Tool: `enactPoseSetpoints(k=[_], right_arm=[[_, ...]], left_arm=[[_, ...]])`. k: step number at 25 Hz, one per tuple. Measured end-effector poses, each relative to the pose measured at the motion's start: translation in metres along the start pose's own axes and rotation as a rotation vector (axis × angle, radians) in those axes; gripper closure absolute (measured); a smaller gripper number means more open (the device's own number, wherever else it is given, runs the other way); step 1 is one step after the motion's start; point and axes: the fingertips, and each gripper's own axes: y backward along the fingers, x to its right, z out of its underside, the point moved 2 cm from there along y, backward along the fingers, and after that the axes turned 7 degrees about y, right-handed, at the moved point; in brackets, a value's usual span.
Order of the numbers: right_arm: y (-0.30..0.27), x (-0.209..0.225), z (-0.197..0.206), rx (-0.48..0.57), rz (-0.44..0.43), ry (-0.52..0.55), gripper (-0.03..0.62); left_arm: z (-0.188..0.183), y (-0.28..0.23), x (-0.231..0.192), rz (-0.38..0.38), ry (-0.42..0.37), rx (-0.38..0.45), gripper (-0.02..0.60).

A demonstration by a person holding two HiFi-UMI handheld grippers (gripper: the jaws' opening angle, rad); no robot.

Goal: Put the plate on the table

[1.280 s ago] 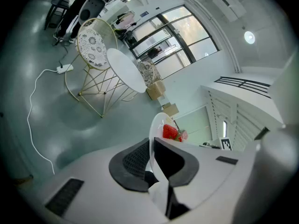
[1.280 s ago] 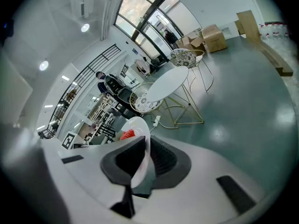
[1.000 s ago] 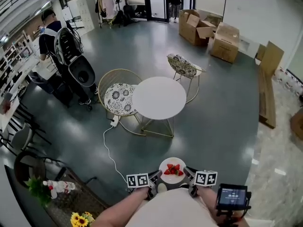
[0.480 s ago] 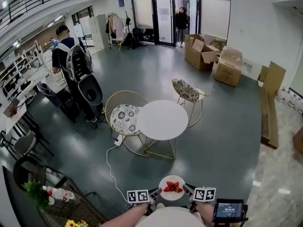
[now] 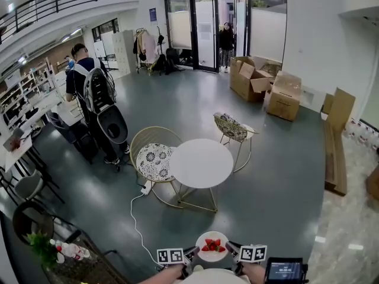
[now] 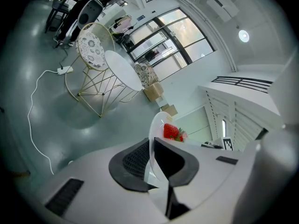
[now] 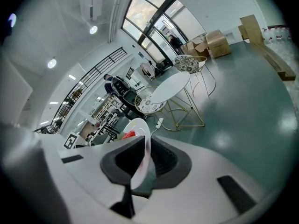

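A white plate (image 5: 212, 246) with strawberries (image 5: 213, 245) on it is held level at the bottom of the head view. My left gripper (image 5: 192, 253) is shut on the plate's left rim (image 6: 152, 139), and my right gripper (image 5: 231, 250) is shut on its right rim (image 7: 144, 143). The strawberries (image 6: 172, 131) show past the jaws in the left gripper view. A round white table (image 5: 201, 163) on thin gold legs stands some way ahead on the grey floor, well apart from the plate. The same table (image 7: 170, 87) appears in the right gripper view.
Two patterned wire chairs (image 5: 154, 157) (image 5: 232, 130) flank the table. A white cable and plug (image 5: 144, 189) lie on the floor at its left. A person with a backpack (image 5: 90, 93) stands far left. Cardboard boxes (image 5: 266, 87) sit at the back right. Flowers (image 5: 44, 248) are at lower left.
The view has tilted up and the plate sits lower in the frame. The table has shifted down and nearer the centre. Both grippers still hold the plate.
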Motion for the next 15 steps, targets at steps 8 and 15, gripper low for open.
enactPoseSetpoints(k=[8,15], right_arm=[[-0.003,0.0037,0.0013,-0.01,0.004,-0.001,0.551],[-0.0087,0.0071,-0.0044,-0.007,0.002,-0.005,0.551]], left_arm=[[-0.0007,-0.0029,-0.0037,-0.003,0.003,-0.002,0.546],[-0.0086,-0.0085,-0.0048,-0.006,-0.003,-0.004,0.546]])
